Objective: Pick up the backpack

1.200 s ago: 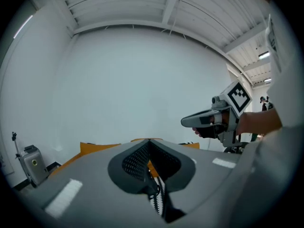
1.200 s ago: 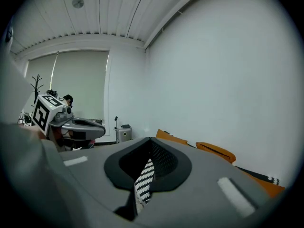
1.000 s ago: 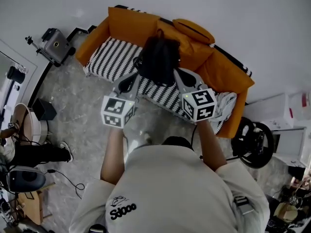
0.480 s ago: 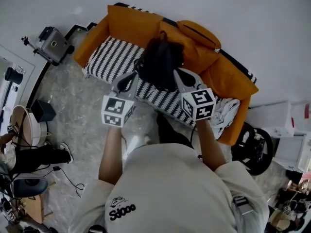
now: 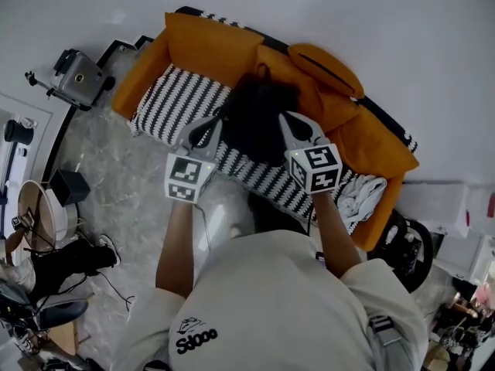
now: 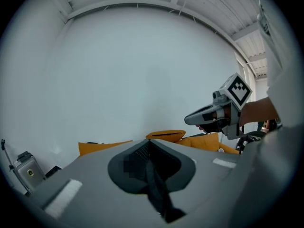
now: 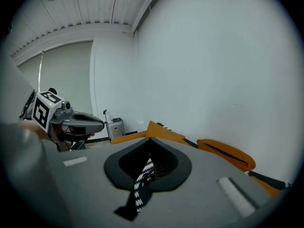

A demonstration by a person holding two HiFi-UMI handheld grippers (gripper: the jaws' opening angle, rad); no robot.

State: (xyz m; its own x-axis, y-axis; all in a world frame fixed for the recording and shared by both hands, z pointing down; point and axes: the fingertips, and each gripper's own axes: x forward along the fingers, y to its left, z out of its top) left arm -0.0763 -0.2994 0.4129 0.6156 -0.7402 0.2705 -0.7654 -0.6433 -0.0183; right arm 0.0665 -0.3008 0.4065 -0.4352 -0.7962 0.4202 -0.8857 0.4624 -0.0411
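Note:
The black backpack (image 5: pixel 257 114) stands on the striped seat of the orange sofa (image 5: pixel 203 43), leaning against the backrest. My left gripper (image 5: pixel 217 120) is shut and empty, its tip at the backpack's left edge. On the other side, my right gripper (image 5: pixel 283 117) is also shut with nothing in it, close by the backpack's right edge. In the left gripper view the closed jaws of my left gripper (image 6: pixel 150 141) hide the backpack, and the right gripper (image 6: pixel 214 114) shows at the right. The right gripper view has my right gripper (image 7: pixel 150 139) closed, with the left gripper (image 7: pixel 76 120) at the left.
An orange cushion (image 5: pixel 326 59) lies on the sofa's back, and a white cloth (image 5: pixel 363 194) at its right end. A silver suitcase (image 5: pixel 76 72) stands left of the sofa. A small black box (image 5: pixel 66 187) and dark clutter (image 5: pixel 66 257) sit on the floor at left.
Both grippers have moved forward and down toward the sofa. Their tips went from in front of the backpack to either side of it. Both stayed shut.

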